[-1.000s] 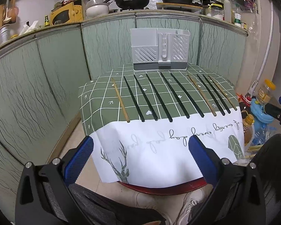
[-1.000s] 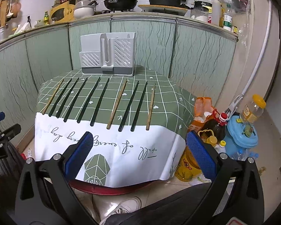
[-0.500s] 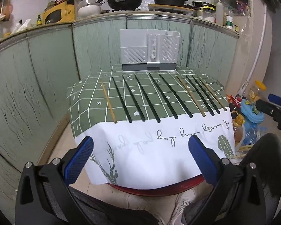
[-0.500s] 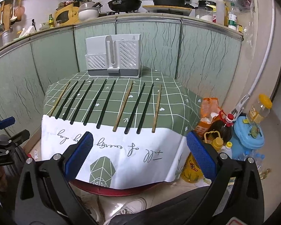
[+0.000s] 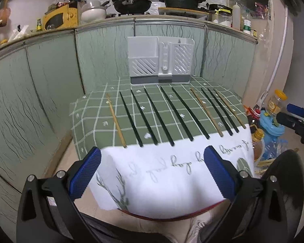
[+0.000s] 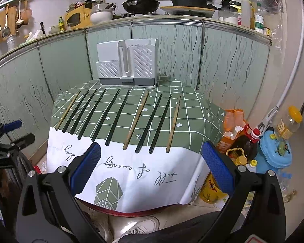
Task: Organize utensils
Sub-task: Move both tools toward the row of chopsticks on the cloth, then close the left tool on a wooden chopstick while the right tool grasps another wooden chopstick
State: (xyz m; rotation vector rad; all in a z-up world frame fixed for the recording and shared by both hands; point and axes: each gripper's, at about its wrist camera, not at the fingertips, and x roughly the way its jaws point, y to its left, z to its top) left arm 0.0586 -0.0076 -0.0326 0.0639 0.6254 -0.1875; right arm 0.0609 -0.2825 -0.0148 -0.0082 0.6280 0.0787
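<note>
**Hovering short of the chopsticks, nothing picked up yet**

Judging by the untouched row, I am at the very start: both pairs of fingers are spread wide and hold nothing, my left gripper (image 5: 152, 168) and right gripper (image 6: 151, 164) each hanging in front of the table's (image 6: 192, 105) near edge, over the white overhang of the cloth (image 6: 131, 172).

Taking the white utensil holder (image 5: 160, 60) as my mark, it stands upright at the far edge, seemingly empty. In front of it ten chopsticks lie side by side, pointing at it: leftmost a wooden one (image 5: 116, 120), then five black ones (image 5: 162, 113), a second wooden one (image 6: 136, 119), two more black (image 6: 155, 121), and a last wooden one (image 6: 173, 121) on the right.

Next I should drop onto one near tip, pinch it, and carry it to a compartment. The sticks lie close together, so neighbours may roll. Right of the holder, off the table, bottles (image 6: 243, 141) crowd the floor.
</note>
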